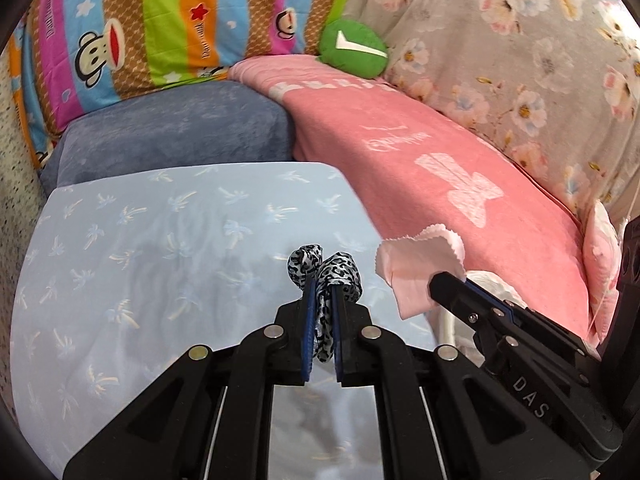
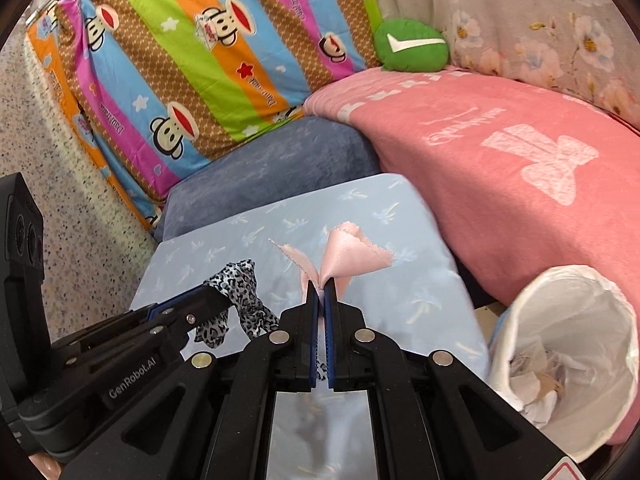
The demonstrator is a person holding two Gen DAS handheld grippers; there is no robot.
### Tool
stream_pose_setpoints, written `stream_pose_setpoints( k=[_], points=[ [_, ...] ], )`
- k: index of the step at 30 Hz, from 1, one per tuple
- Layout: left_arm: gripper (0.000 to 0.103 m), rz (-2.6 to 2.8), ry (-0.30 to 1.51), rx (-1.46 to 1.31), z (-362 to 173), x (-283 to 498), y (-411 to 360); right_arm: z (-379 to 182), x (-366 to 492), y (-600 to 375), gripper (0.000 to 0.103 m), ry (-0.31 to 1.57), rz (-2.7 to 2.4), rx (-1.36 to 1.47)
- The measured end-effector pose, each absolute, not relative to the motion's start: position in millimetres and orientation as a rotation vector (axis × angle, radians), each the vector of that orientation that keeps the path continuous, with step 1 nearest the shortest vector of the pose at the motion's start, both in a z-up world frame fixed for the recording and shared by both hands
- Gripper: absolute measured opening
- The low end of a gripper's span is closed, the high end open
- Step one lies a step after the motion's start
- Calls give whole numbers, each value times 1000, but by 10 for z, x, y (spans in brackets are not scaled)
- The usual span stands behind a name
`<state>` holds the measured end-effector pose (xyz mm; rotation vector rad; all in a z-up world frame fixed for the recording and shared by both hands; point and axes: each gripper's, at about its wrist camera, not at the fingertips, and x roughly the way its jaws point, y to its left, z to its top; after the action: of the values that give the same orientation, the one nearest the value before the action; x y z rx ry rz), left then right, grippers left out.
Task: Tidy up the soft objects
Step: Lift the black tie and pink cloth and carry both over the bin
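Pinching a leopard scrunchie (image 1: 324,280) in my left tongs (image 1: 323,304) and pink cloth (image 2: 352,256) in my right tongs (image 2: 321,284), I should lower both gently onto, probably, the blue cushion (image 1: 160,240).

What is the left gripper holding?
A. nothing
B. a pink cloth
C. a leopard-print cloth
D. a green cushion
C: the left gripper is shut on the leopard-print cloth, which bunches out past its blue pads, while the right gripper pinches the pink cloth above the light blue pillow.
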<state>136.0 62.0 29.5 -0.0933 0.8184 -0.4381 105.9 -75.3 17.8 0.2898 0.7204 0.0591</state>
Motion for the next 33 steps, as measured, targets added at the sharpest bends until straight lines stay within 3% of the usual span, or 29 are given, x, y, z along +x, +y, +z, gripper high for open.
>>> stream_pose_setpoints(
  k=[15, 33],
  points=[
    [7, -592, 780, 2, 473, 867, -220, 484, 344, -1637, 3, 630, -63, 336],
    [8, -700, 801, 91, 448, 683, -936, 399, 42, -2315, 3, 613, -171, 399]
  ],
)
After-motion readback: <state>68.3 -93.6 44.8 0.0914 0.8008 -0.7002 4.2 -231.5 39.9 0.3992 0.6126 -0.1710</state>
